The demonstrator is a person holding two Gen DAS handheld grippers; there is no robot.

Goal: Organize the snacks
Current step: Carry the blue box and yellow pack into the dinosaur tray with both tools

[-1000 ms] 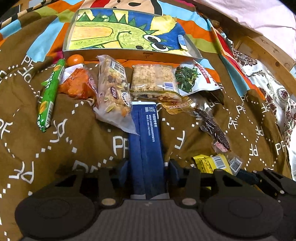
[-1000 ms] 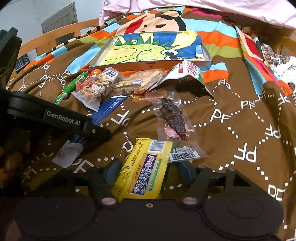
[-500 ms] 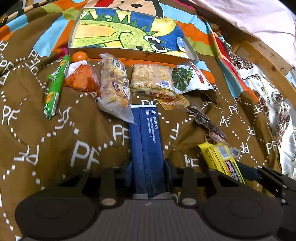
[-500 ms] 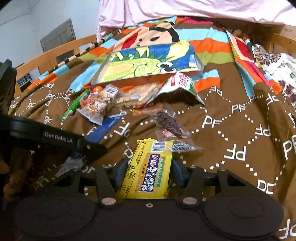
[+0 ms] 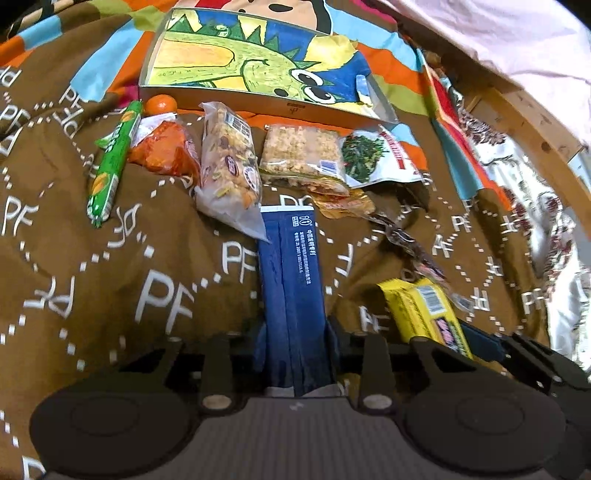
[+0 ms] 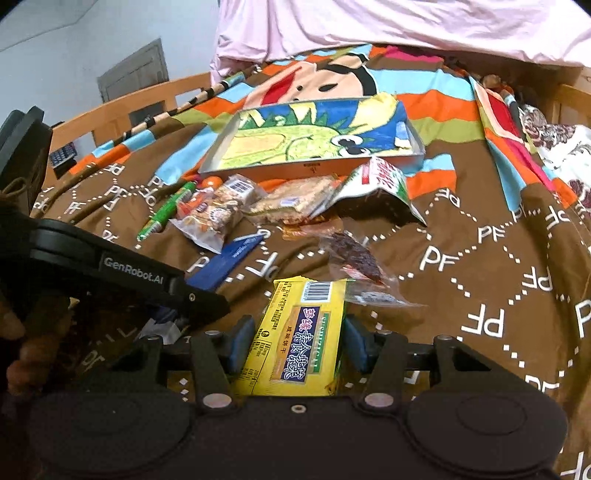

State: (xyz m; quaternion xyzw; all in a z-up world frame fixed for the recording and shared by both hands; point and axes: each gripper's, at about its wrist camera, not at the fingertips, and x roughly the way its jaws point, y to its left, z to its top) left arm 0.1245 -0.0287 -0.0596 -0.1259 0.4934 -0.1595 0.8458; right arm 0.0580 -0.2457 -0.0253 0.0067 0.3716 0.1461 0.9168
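My left gripper (image 5: 295, 332) is shut on a dark blue packet (image 5: 290, 280) and holds it above the brown blanket. My right gripper (image 6: 295, 341) is shut on a yellow snack pack (image 6: 299, 339), which also shows in the left wrist view (image 5: 421, 314). A shallow tray with a dinosaur drawing (image 5: 258, 107) (image 6: 314, 168) lies at the far side. In front of it lie a green stick pack (image 5: 110, 162), an orange bag (image 5: 162, 151), a mixed nut bag (image 5: 229, 170), a cracker pack (image 5: 303, 151) and a white-green bag (image 5: 373, 158).
A clear pack of dark dried meat (image 6: 354, 258) lies on the blanket just ahead of the right gripper. A small orange fruit (image 5: 160, 104) sits by the tray's left corner. Wooden bed rails (image 5: 535, 140) (image 6: 122, 110) run along both sides. A pink quilt (image 6: 406, 26) lies behind.
Both grippers have risen with their packs held. The blue packet and the yellow pack have come up off the blanket, and the view has pulled back from the row of snacks.
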